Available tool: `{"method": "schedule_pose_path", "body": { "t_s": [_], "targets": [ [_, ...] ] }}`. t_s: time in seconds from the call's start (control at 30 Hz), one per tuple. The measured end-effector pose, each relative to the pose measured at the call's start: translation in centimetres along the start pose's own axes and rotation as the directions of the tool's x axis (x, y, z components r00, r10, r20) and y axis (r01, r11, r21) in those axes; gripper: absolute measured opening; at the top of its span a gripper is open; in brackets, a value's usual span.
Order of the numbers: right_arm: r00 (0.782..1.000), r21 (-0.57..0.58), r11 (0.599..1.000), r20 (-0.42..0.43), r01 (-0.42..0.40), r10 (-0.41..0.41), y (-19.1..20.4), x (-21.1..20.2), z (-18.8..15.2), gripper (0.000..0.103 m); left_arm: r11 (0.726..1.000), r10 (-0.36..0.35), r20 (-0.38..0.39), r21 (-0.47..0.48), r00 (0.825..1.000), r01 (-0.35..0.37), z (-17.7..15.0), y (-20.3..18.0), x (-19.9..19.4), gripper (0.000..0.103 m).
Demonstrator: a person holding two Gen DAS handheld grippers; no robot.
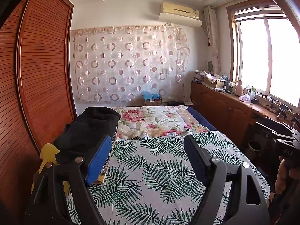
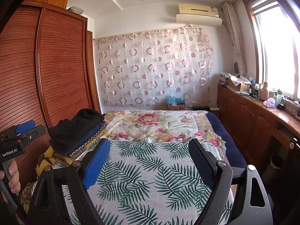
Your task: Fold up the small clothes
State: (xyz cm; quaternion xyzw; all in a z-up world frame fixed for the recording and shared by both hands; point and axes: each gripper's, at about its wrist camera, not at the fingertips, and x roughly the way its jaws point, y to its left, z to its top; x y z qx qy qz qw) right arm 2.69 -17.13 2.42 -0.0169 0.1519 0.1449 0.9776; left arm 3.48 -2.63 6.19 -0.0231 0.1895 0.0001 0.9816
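Left gripper (image 1: 148,150): jaws wide apart, nothing between them, above the palm-leaf sheet (image 1: 150,168).
Right gripper (image 2: 150,153): jaws wide apart, holding nothing.
Folded clothes (image 2: 75,131): dark stack at the bed's left edge, beside the wardrobe (image 2: 56,65).

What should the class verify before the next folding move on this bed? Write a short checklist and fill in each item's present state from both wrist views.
1. Left gripper open and holding nothing: ok.
2. Right gripper open and holding nothing: ok.
3. Leaf-print cloth lying flat in front of both grippers: ok.
4. Stack of dark folded clothes resting apart from both grippers, at the bed's left edge: ok.
5. An unfolded small garment within reach: cannot tell, none clearly shows.
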Motion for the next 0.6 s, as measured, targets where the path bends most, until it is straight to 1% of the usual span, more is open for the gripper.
{"method": "schedule_pose_path", "body": {
  "t_s": [0.6],
  "targets": [
    [1.0,-0.004,1.0,0.003,0.0,0.0,-0.04,0.13,-0.13,0.087,1.0,0.001,0.003,0.002,1.0,-0.001,-0.16,-0.02,0.01,0.08]
  ]
}}
